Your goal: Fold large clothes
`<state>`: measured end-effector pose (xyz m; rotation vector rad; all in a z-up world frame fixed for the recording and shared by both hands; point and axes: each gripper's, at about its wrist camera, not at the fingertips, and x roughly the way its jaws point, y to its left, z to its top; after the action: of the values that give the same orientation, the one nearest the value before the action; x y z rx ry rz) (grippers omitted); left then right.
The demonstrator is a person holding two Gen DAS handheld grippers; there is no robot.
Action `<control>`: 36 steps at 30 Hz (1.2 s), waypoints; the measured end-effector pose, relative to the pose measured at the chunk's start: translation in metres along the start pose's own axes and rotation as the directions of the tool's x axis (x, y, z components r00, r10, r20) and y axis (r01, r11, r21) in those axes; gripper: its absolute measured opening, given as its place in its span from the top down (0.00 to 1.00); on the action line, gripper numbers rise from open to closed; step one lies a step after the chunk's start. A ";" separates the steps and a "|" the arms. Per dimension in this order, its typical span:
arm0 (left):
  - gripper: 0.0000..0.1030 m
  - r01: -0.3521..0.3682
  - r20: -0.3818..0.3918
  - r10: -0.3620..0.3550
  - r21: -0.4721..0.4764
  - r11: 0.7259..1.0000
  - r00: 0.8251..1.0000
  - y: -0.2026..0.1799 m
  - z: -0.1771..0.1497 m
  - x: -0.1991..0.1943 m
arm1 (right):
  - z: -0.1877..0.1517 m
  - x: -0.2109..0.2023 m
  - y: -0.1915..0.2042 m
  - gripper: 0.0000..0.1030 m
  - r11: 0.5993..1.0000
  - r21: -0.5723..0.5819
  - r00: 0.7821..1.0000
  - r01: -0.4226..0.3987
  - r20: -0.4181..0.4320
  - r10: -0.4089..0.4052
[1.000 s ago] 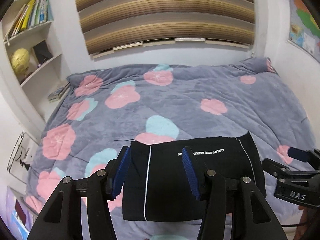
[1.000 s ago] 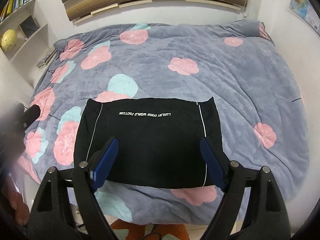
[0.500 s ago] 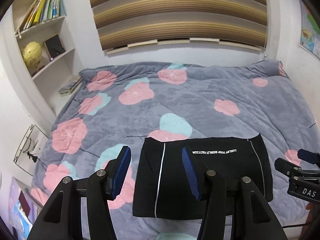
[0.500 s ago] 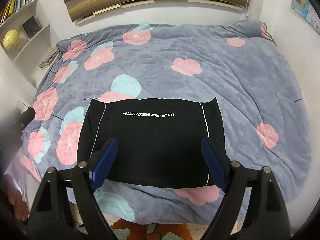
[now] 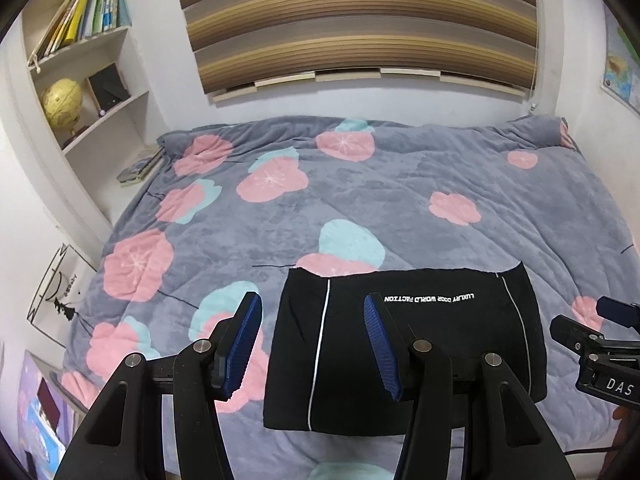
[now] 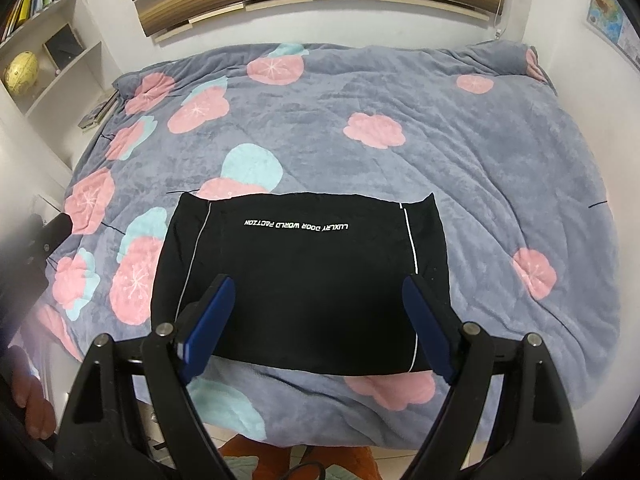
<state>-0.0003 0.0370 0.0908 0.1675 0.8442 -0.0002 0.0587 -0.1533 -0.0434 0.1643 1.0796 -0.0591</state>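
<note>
A black garment (image 5: 404, 344) (image 6: 304, 276), folded into a flat rectangle with white side stripes and white lettering, lies near the front edge of the bed. My left gripper (image 5: 310, 346) hovers above its left part, open with nothing between the blue pads. My right gripper (image 6: 318, 326) hangs over the garment's near edge, open wide and empty. The right gripper's tip (image 5: 600, 340) also shows at the right edge of the left wrist view, beside the garment. The left gripper (image 6: 36, 240) is a dark blur at the left edge of the right wrist view.
A grey quilt (image 5: 400, 200) (image 6: 480, 152) with pink and teal flowers covers the bed. White shelves (image 5: 100, 80) with books and a yellow globe (image 5: 62, 100) stand at the left. Striped blinds (image 5: 360, 20) hang behind the bed. The quilt's front edge drops to the floor (image 6: 280, 456).
The left wrist view has shifted so the garment sits further right and lower among its fingers; more of the shelves shows. The right gripper has kept still. Both stay open.
</note>
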 end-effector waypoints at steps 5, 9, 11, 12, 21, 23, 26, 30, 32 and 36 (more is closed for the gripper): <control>0.47 0.025 -0.020 -0.025 0.008 1.000 0.999 -0.002 0.002 0.007 | -0.001 0.005 0.000 0.18 1.000 -0.001 1.000 0.003 -0.010 -0.003; 0.47 0.037 -0.032 -0.036 0.013 0.999 0.999 -0.002 0.003 0.013 | 0.000 0.009 -0.003 0.18 1.000 0.002 1.000 0.012 -0.021 -0.012; 0.47 0.037 -0.032 -0.036 0.014 0.999 0.999 -0.002 0.004 0.014 | 0.002 0.011 -0.005 0.18 1.000 0.008 1.000 0.007 -0.026 -0.007; 0.47 0.038 -0.032 -0.037 0.013 0.999 0.999 -0.002 0.004 0.014 | 0.002 0.011 -0.005 0.18 1.000 0.008 1.000 0.007 -0.026 -0.007; 0.47 0.040 -0.036 -0.039 0.024 0.999 0.999 -0.003 0.004 0.019 | 0.006 0.015 -0.006 0.18 1.000 0.011 1.000 -0.002 -0.032 0.002; 0.47 0.041 -0.039 -0.040 0.023 0.999 0.998 -0.002 0.004 0.020 | 0.006 0.015 -0.005 0.18 1.000 0.011 1.000 -0.001 -0.031 0.002; 0.47 0.051 -0.049 -0.050 0.017 0.999 0.998 -0.002 0.003 0.022 | 0.007 0.016 -0.004 0.18 1.000 0.012 0.999 -0.002 -0.033 0.002; 0.47 0.052 -0.051 -0.051 0.021 0.998 0.997 -0.001 0.003 0.024 | 0.007 0.016 -0.005 0.18 1.000 0.010 0.999 -0.001 -0.033 0.002; 0.47 0.058 -0.054 -0.056 0.023 0.998 0.997 0.000 0.003 0.026 | 0.006 0.017 -0.004 0.18 1.000 0.010 0.999 -0.001 -0.035 0.001; 0.47 0.059 -0.054 -0.057 0.031 0.998 0.997 0.000 0.002 0.027 | 0.005 0.018 -0.002 0.18 1.000 0.013 0.999 -0.001 -0.037 0.001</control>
<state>0.0189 0.0387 0.0722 0.1743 0.9021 -0.0643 0.0714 -0.1557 -0.0575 0.1777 1.1162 -0.0623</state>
